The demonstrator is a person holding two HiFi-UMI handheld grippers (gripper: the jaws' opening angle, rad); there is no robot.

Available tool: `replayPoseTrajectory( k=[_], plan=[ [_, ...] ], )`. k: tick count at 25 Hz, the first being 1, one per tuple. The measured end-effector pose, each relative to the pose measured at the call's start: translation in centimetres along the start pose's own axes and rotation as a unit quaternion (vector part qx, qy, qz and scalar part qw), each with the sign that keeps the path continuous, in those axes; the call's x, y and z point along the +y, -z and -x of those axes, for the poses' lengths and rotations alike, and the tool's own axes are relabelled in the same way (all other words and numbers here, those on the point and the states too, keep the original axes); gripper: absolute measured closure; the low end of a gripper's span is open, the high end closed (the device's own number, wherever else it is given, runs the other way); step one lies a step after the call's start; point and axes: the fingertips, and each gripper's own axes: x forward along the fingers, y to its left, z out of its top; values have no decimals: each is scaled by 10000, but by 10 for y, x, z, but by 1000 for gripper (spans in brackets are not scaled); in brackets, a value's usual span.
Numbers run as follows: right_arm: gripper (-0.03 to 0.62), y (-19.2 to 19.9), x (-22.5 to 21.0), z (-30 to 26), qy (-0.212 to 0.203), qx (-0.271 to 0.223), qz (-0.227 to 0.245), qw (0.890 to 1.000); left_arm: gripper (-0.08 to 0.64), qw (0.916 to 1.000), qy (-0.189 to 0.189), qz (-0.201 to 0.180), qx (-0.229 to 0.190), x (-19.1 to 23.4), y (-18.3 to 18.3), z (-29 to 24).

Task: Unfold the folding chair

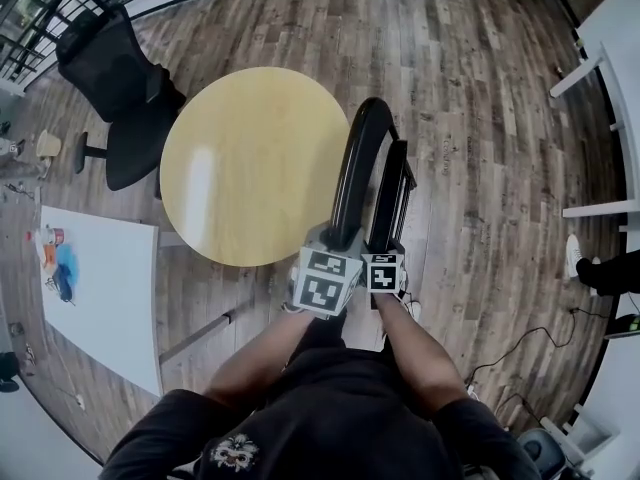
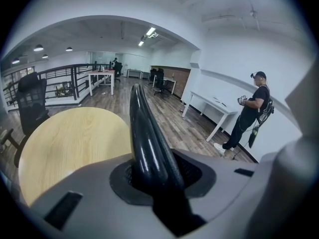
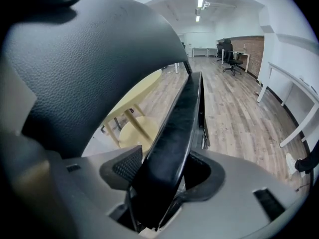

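The black folding chair stands on the wood floor by the round table, seen from above. My left gripper is shut on its glossy curved back-frame tube, which runs up between the jaws and fills the gap. My right gripper is shut on the edge of the flat seat panel, with the left pad against it. The padded chair back fills the upper left of the right gripper view. Both grippers sit side by side at the chair's near end.
A round yellow table stands just left of the chair. A black office chair is beyond it. A white tabletop lies at the left, white desks at the right. A person stands by a desk.
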Motion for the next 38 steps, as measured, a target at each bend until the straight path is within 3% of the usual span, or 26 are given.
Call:
replayPoseTrajectory(
  k=[14, 22, 27, 32, 38],
  plan=[
    [345, 31, -115, 66, -856, -519, -465, 9939, 433, 9996, -7, -294, -39, -96, -16, -17],
    [342, 83, -223, 90, -1378, -106, -819, 9870, 437, 9998, -132, -67, 96, -103, -1, -36],
    [241, 115, -272, 89, -1682, 113, -1116, 9793, 434, 9995, -312, 93, 40, -107, 10, -55],
    [212, 137, -310, 82, -1642, 199, -1472, 9752, 420, 9979, -577, 265, 105, -96, 24, -68],
    [207, 163, -357, 65, -1201, 361, -1755, 9765, 403, 9965, -665, 450, 231, -84, 39, -88]
  ],
)
